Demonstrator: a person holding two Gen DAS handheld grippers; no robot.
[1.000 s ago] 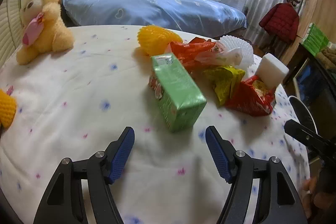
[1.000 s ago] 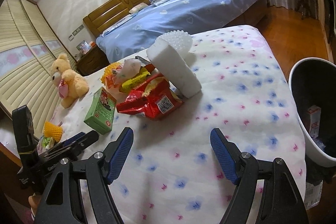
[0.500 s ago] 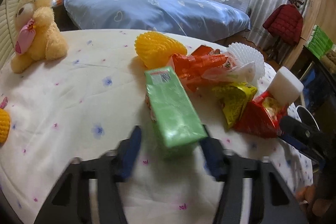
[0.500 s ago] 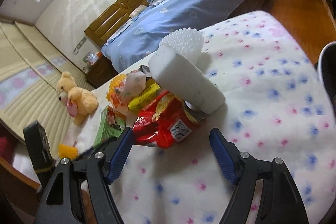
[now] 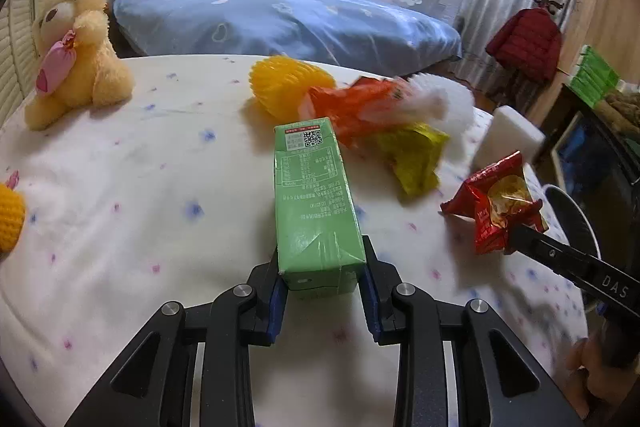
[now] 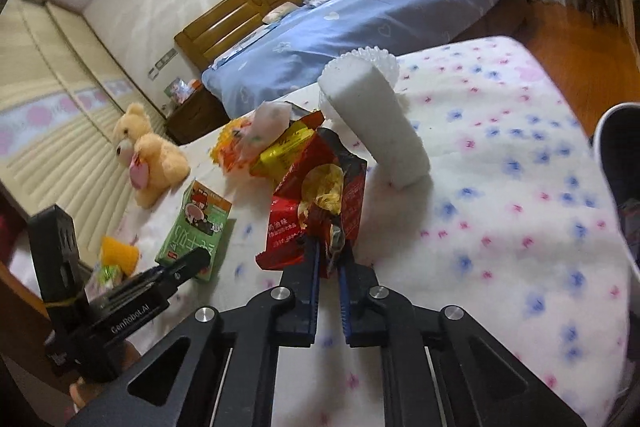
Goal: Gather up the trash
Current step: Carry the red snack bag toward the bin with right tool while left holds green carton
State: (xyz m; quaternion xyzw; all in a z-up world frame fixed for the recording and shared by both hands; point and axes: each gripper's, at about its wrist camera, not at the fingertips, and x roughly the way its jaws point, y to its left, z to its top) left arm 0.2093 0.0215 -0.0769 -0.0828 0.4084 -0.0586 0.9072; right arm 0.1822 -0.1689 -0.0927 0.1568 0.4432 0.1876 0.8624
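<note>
A green drink carton [image 5: 312, 195] lies on the flowered tablecloth [image 5: 120, 187]. My left gripper [image 5: 322, 267] is closing on its near end, and both blue pads press its sides. Seen from the right wrist view, the carton [image 6: 196, 231] lies at the left with the left gripper [image 6: 192, 261] at it. My right gripper [image 6: 330, 247] is closing on the edge of a red snack bag [image 6: 316, 203], which is pinched between the jaws. The left wrist view shows that bag [image 5: 496, 207] lifted at the right.
Yellow [image 5: 412, 155] and orange wrappers [image 5: 352, 103], a white foam block [image 6: 376, 123], a white foam net [image 5: 440, 103] and a yellow foam net [image 5: 288, 87] lie beyond. A teddy bear [image 5: 76, 43] sits far left. A dark bin [image 6: 616, 155] stands off the table's right edge.
Both grippers moved forward and shut, the left on the green carton, the right on the red snack bag. The bag has been pulled away from the pile.
</note>
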